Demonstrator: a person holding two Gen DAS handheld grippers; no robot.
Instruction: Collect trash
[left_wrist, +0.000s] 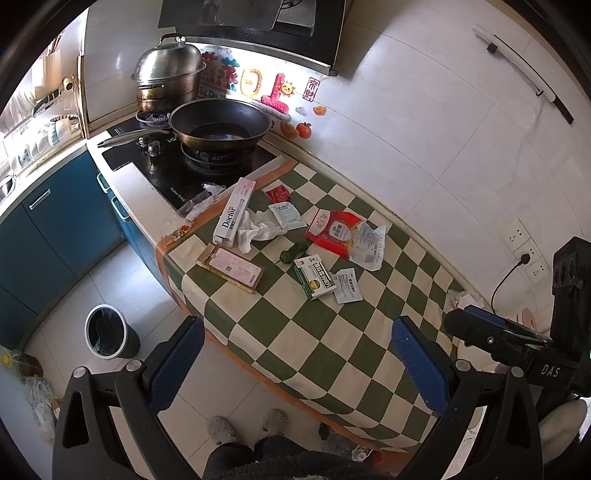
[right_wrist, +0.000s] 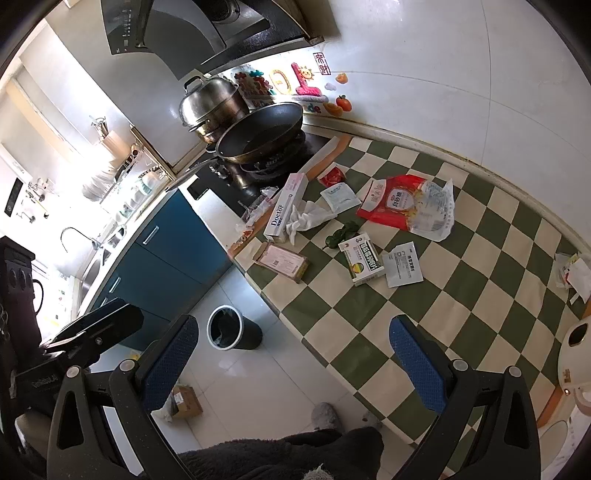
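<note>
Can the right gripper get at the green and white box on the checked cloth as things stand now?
Probably yes. The right gripper is open and empty, and the green and white box lies uncovered with bare cloth between them.

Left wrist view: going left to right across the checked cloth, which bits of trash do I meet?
Long white toothpaste box → crumpled white tissue → small green-and-white carton → white sachet beside it → torn clear plastic wrapper.
</note>
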